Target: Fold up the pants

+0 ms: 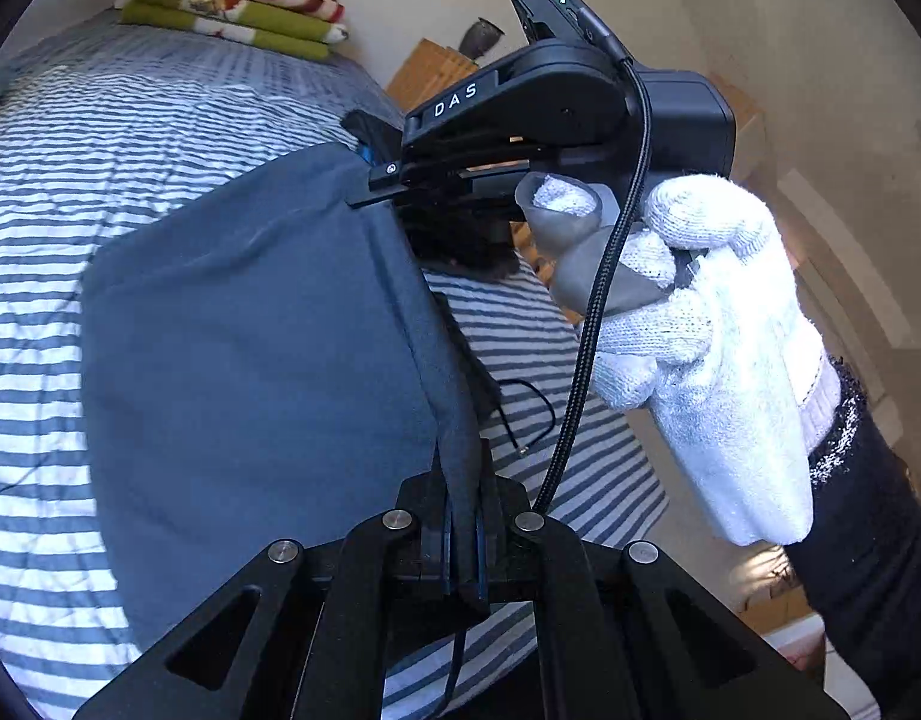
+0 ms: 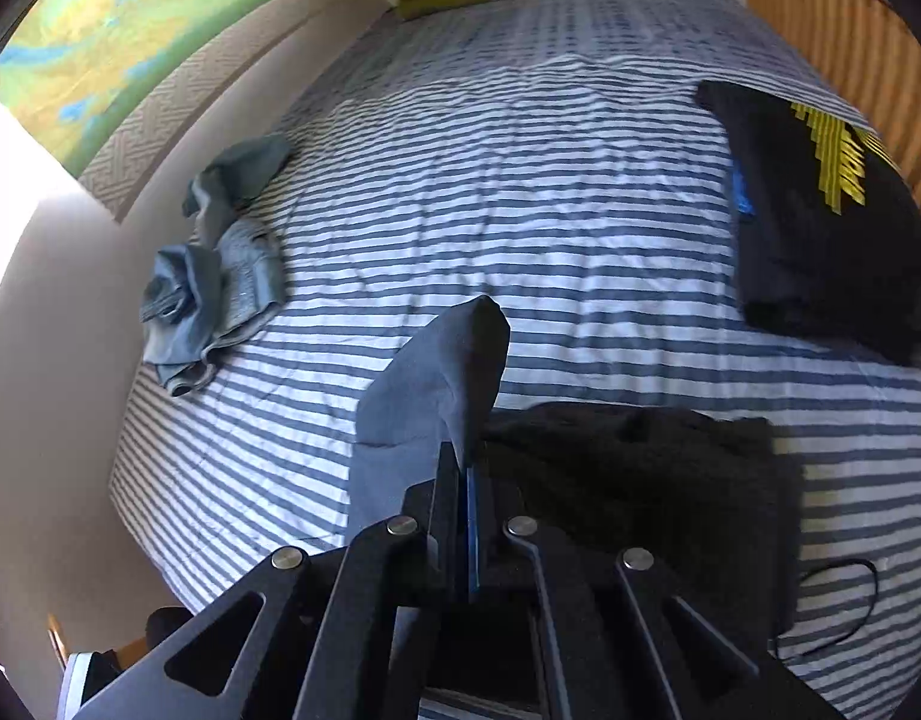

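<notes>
Grey-blue pants (image 1: pixel 250 324) lifted above the striped bed (image 1: pixel 52 192), left gripper (image 1: pixel 463 516) clamped on one edge, right gripper (image 2: pixel 469 480) clamped on another, gloved hand (image 1: pixel 718 348) holding it

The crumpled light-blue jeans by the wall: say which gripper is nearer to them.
Left, as far as the views show. The jeans lie left of the right gripper, and the left gripper holds the grey pants on that same side, though it is unseen there.

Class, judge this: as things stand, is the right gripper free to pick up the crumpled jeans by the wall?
Probably not: the right gripper is shut on the grey pants. The bed toward the jeans looks unobstructed.
</notes>
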The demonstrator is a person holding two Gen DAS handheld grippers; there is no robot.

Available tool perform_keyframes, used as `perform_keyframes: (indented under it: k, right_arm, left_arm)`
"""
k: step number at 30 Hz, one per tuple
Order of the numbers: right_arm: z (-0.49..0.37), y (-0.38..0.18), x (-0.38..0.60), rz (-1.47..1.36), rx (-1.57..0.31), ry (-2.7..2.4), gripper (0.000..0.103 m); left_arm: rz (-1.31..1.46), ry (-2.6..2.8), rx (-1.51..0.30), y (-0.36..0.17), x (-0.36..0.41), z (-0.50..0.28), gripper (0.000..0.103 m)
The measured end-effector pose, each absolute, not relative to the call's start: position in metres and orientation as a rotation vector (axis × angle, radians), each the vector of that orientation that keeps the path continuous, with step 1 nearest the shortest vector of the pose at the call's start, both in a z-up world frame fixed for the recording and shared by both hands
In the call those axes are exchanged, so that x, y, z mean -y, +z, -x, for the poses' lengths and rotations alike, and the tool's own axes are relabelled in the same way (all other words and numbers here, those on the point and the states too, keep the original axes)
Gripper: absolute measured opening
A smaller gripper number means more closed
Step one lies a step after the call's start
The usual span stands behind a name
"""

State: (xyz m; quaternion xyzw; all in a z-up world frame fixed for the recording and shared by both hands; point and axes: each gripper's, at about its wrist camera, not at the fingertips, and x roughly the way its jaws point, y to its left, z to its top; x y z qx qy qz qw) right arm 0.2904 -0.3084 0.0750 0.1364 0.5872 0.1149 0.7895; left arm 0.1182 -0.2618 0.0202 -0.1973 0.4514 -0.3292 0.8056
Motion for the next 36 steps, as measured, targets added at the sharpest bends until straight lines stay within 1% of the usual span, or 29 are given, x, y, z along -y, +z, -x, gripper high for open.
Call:
perform_keyframes:
  k: [3, 7, 11, 15, 16, 17, 18, 19, 20, 23, 25, 26, 28, 31, 34, 36]
  right_arm:
    - [-0.291, 0.060, 0.358, -0.344, -1.275, 0.192, 0.002]
    - [-0.288, 0.033, 0.406, -0.392, -1.295, 0.142, 0.002]
    - [-0.288, 0.013, 0.437, -0.443, -1.299, 0.123, 0.002]
    - [-0.293, 0.002, 0.445, -0.438, -1.294, 0.122, 0.002]
    - [-0.294, 0.000, 0.446, -0.426, -1.292, 0.119, 0.002]
    - [-0.295, -0.002, 0.446, -0.405, -1.297, 0.112, 0.006]
    - [-0.296, -0.003, 0.447, -0.380, -1.303, 0.105, 0.007]
    - [-0.297, -0.003, 0.449, -0.360, -1.310, 0.094, 0.013]
    - [-0.295, 0.001, 0.453, -0.352, -1.295, 0.076, 0.018]
    - [-0.286, 0.020, 0.467, -0.395, -1.221, 0.061, 0.020]
    - [-0.279, 0.033, 0.469, -0.377, -1.194, 0.042, 0.021]
    - [-0.273, 0.040, 0.468, -0.363, -1.177, 0.042, 0.021]
    - [-0.260, 0.052, 0.461, -0.348, -1.163, 0.058, 0.021]
    - [-0.242, 0.060, 0.444, -0.339, -1.153, 0.106, 0.022]
    - [-0.221, 0.056, 0.419, -0.309, -1.175, 0.164, 0.022]
    - [-0.208, 0.046, 0.399, -0.268, -1.199, 0.187, 0.022]
  left_arm:
    - [0.373, -0.748, -1.012, 0.001, 0.314, -0.129, 0.004]
    - [0.320, -0.780, -1.060, -0.019, 0.363, -0.140, 0.004]
    - [0.298, -0.787, -1.083, -0.029, 0.392, -0.148, 0.004]
    - [0.275, -0.788, -1.093, -0.035, 0.415, -0.154, 0.004]
    - [0.277, -0.795, -1.106, -0.036, 0.416, -0.156, 0.006]
    - [0.277, -0.794, -1.121, -0.037, 0.419, -0.157, 0.012]
    - [0.278, -0.791, -1.144, -0.037, 0.422, -0.156, 0.015]
    - [0.281, -0.804, -1.163, -0.036, 0.422, -0.155, 0.021]
    - [0.277, -0.817, -1.160, -0.033, 0.421, -0.150, 0.023]
    - [0.272, -0.824, -1.140, -0.015, 0.407, -0.134, 0.033]
    - [0.293, -0.835, -1.125, -0.004, 0.386, -0.122, 0.048]
    - [0.299, -0.830, -1.107, 0.001, 0.370, -0.115, 0.050]
    - [0.316, -0.786, -1.081, 0.007, 0.330, -0.100, 0.050]
    - [0.325, -0.676, -1.076, 0.000, 0.263, -0.093, 0.050]
    - [0.329, -0.568, -1.099, -0.014, 0.210, -0.085, 0.050]
    - [0.351, -0.518, -1.120, -0.026, 0.189, -0.085, 0.049]
